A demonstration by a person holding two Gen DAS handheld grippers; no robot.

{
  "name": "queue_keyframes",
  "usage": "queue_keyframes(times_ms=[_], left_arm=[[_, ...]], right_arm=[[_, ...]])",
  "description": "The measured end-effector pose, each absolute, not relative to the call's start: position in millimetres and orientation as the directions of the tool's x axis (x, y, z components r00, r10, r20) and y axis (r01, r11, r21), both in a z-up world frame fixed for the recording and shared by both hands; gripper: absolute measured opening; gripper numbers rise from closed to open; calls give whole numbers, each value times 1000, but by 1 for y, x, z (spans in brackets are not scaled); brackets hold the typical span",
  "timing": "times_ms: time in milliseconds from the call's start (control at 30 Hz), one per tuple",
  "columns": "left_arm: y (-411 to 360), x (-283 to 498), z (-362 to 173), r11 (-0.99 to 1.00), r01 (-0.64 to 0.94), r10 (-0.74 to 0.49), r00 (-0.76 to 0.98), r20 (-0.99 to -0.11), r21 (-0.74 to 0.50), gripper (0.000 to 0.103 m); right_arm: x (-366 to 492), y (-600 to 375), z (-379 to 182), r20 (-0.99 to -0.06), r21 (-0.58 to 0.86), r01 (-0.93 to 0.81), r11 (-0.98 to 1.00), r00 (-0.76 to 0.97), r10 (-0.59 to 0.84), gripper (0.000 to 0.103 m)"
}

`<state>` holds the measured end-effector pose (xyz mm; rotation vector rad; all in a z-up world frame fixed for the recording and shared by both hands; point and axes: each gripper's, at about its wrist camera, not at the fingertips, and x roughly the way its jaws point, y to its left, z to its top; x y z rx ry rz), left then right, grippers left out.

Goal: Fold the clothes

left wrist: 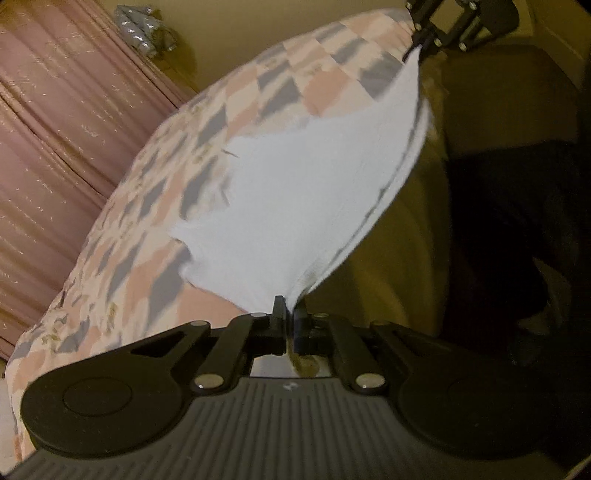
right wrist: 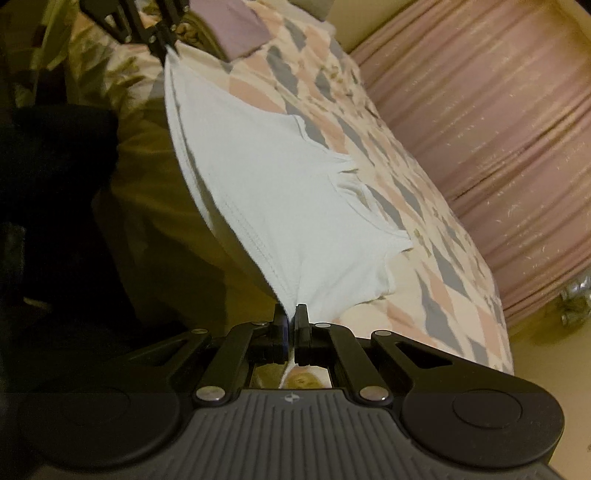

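A white garment [left wrist: 295,192] is stretched in the air between both grippers above a bed. My left gripper [left wrist: 290,308] is shut on one corner of its hem. The right gripper [left wrist: 419,44] shows at the top of the left wrist view, pinching the far corner. In the right wrist view my right gripper [right wrist: 291,314] is shut on the white garment [right wrist: 280,192], and the left gripper [right wrist: 168,42] holds the opposite corner at the top left. The stitched hem runs taut between the two; the rest of the cloth trails onto the bed.
The bed has a quilt [left wrist: 155,206] in pink, grey and cream patches [right wrist: 424,206]. A pink curtain [left wrist: 55,129] hangs behind it [right wrist: 498,122]. A folded mauve cloth [right wrist: 236,26] lies on the quilt. The bedside is dark [left wrist: 517,221].
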<state>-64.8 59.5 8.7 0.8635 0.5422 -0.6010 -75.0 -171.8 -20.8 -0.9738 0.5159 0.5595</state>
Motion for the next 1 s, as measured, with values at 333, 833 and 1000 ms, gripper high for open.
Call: queue_keyframes(times_ms=[333, 833, 1000], left_arm=[[78, 130, 25, 638, 684, -283, 637, -717, 355, 3], [134, 229, -17, 872, 480, -289, 659, -694, 93, 17], [154, 218, -8, 913, 407, -326, 664, -672, -40, 22]], right_arm=[[63, -184, 30, -675, -542, -679, 495, 703, 224, 1], [250, -233, -34, -765, -150, -607, 780, 571, 297, 27], [244, -259, -16, -676, 13, -529, 849, 620, 397, 38]])
